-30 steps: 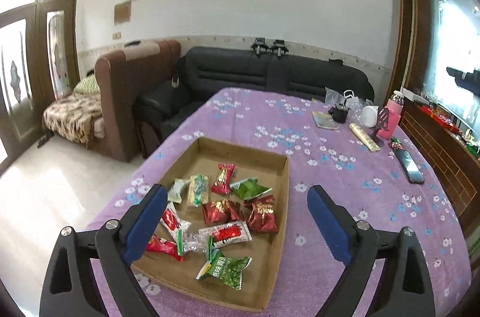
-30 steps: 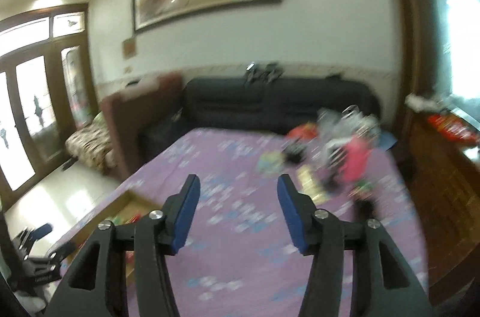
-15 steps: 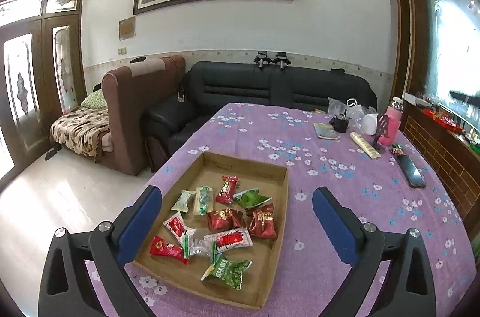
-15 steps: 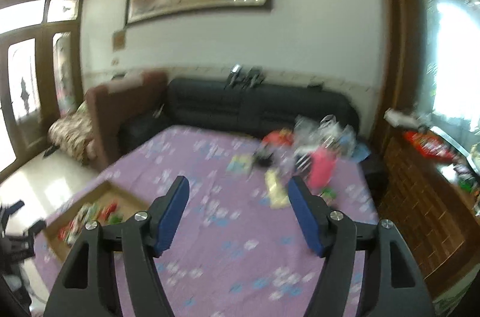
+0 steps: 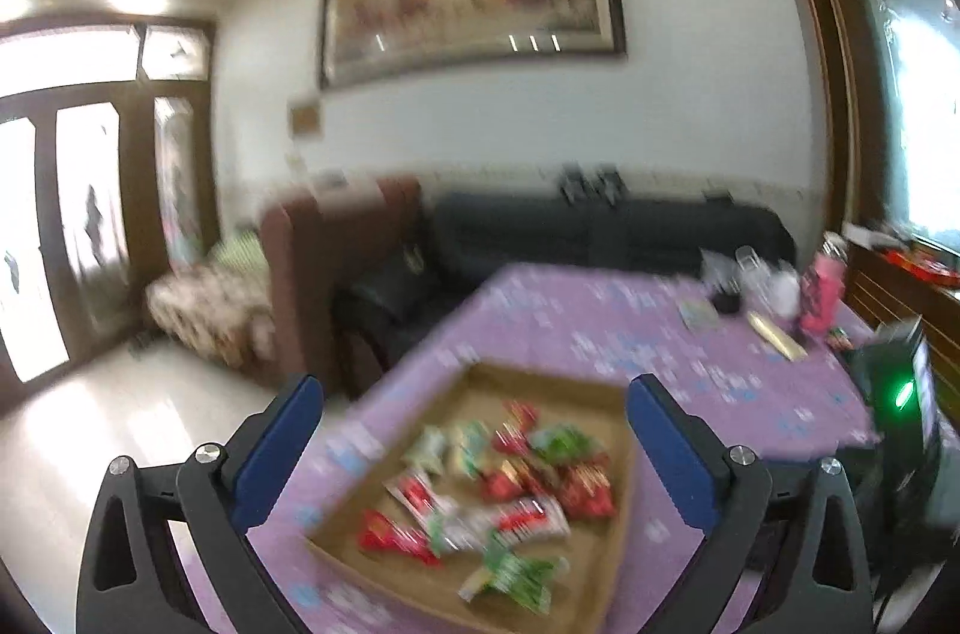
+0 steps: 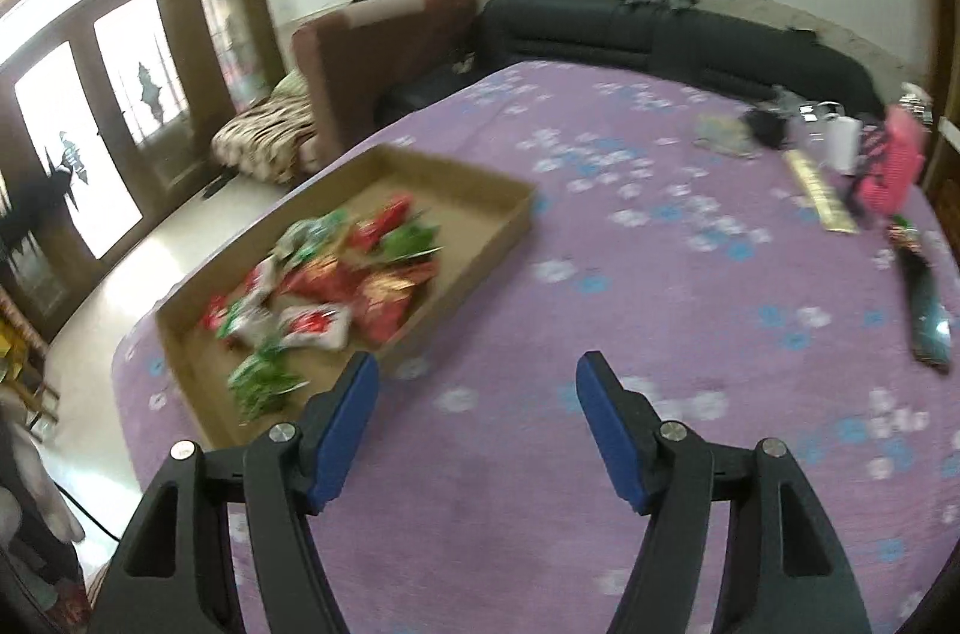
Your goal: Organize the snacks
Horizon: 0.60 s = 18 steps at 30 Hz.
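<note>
A shallow cardboard tray (image 5: 474, 382) (image 6: 480, 244) lies on the purple flowered tablecloth (image 6: 660, 286). Several red and green snack packets (image 5: 498, 490) (image 6: 336, 280) lie loose in it. My left gripper (image 5: 474, 430) is open and empty, held above the tray's near end. My right gripper (image 6: 477, 394) is open and empty, above the cloth just right of the tray's near corner. Both views are motion-blurred.
At the table's far right stand a pink bottle (image 6: 894, 160), a white cup (image 6: 840, 142), a yellow-tan bar (image 6: 819, 193) and a dark remote (image 6: 927, 310). A black sofa (image 6: 660, 34) and a brown armchair (image 6: 372, 52) stand behind the table.
The right gripper has swung down and left, so the tray and snacks now fill its view. The left gripper has tilted up and shifted; both stay open.
</note>
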Motion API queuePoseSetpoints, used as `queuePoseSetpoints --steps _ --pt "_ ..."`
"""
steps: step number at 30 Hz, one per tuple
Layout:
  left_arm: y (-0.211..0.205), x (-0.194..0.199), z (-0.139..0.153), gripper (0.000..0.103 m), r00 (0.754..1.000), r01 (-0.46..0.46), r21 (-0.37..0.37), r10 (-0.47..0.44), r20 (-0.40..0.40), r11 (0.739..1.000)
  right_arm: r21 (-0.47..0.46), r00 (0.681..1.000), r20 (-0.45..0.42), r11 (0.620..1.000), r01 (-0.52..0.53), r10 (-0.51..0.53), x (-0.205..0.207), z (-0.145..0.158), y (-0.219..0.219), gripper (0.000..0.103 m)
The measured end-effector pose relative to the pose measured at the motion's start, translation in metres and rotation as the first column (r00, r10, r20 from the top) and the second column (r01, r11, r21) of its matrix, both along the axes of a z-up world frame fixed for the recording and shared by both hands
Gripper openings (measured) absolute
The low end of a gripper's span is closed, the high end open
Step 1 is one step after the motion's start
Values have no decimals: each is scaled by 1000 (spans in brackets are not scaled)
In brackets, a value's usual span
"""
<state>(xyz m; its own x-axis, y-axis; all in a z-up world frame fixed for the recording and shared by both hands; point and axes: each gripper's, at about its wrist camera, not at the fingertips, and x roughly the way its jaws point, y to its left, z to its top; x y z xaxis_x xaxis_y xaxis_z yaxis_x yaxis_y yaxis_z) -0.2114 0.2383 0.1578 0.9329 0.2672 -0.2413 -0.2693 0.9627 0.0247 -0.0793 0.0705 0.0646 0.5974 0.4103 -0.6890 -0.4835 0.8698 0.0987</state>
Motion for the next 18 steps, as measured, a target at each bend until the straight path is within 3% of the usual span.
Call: queuePoseSetpoints --steps 3,7,18 --pt "0 -12 -1 102 997 -75 4 74 34 997 6 999 0 999 -40 40 -8 -6 25 68" --pt "22 7 -23 102 996 -50 -120 42 -75 992 11 997 -13 997 -72 72 -15 -12 47 68" --pt "45 31 -57 102 972 -123 -138 91 -218 983 -34 991 -39 991 -132 131 -28 -29 85 68"
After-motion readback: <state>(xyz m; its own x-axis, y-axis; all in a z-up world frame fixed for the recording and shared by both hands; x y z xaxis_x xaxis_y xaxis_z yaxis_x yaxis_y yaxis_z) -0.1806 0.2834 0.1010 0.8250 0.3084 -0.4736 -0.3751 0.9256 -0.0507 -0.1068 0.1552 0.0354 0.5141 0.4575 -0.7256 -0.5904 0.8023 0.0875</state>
